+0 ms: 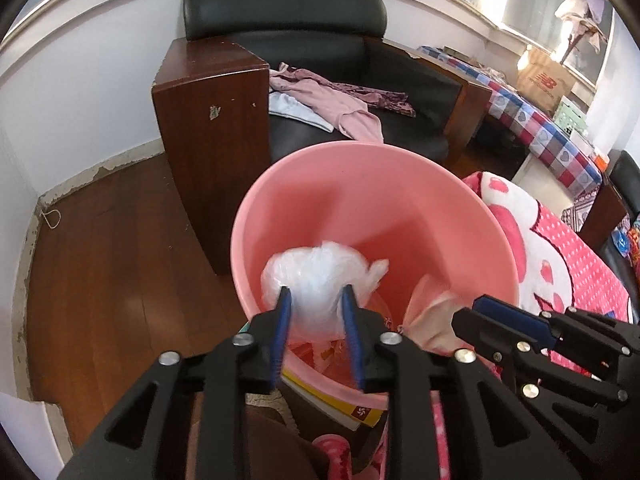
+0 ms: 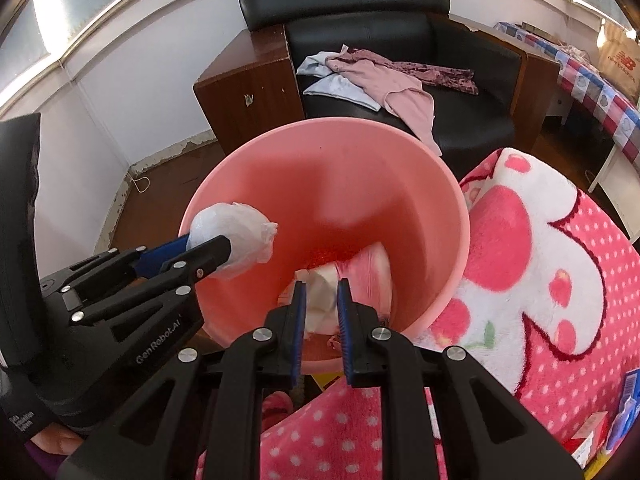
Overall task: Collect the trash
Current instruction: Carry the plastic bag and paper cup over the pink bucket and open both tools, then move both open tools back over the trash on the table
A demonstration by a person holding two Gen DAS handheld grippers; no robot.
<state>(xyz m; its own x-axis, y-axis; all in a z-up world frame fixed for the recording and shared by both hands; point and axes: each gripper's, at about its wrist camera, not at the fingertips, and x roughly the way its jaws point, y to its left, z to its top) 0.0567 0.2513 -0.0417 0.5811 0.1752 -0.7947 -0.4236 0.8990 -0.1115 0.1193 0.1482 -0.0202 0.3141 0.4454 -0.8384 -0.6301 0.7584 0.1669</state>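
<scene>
A pink plastic bucket [image 1: 400,216] [image 2: 320,168] stands below both grippers. My left gripper [image 1: 316,296] [image 2: 226,246] hovers over the bucket's near left rim. Its jaws stand apart, and a crumpled white plastic bag [image 1: 320,272] [image 2: 240,224] sits loosely between the fingertips, blurred. My right gripper [image 2: 322,286] [image 1: 470,314] is inside the bucket's mouth on the right, shut on a crumpled white and pink wrapper [image 2: 352,272] [image 1: 430,312]. Some orange scraps [image 1: 320,354] lie at the bucket's bottom.
Behind the bucket stands a black armchair [image 1: 288,4] with wooden sides and clothes [image 1: 344,100] on its seat. A pink dotted blanket [image 2: 540,240] lies to the right. A yellow-edged book [image 1: 344,404] pokes out under the bucket. Wooden floor [image 1: 112,264] lies to the left.
</scene>
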